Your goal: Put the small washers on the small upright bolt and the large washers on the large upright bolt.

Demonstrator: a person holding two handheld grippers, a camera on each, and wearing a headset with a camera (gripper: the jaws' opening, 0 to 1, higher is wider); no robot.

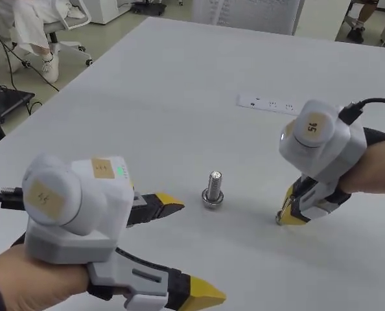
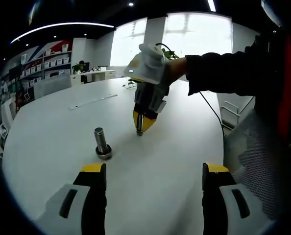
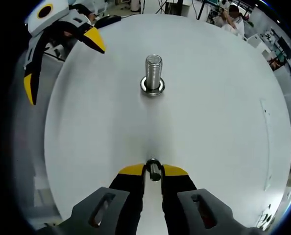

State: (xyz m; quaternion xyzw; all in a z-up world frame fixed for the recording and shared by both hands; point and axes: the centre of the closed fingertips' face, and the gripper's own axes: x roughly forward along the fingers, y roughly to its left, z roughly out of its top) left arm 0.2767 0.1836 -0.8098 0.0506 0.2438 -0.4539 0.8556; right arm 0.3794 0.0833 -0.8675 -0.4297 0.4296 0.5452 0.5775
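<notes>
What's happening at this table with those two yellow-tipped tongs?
A person holds a gripper in each hand over a white table. The right gripper is shut on a small metal piece, seemingly a small bolt, with its tips down at the tabletop. The left gripper is open and holds nothing. Between them a large bolt stands upright with a metal ring around its base.

Small metal piece (image 3: 154, 171) pinched in the right gripper (image 3: 153, 169) is mostly buried between the tips, so I can't tell bolt from washer. Washer stack (image 1: 212, 202) at the base of the large bolt (image 1: 213, 184) is too small to count. Left gripper (image 1: 199, 253) lower jaw is clipped by the head view's bottom edge.
</notes>
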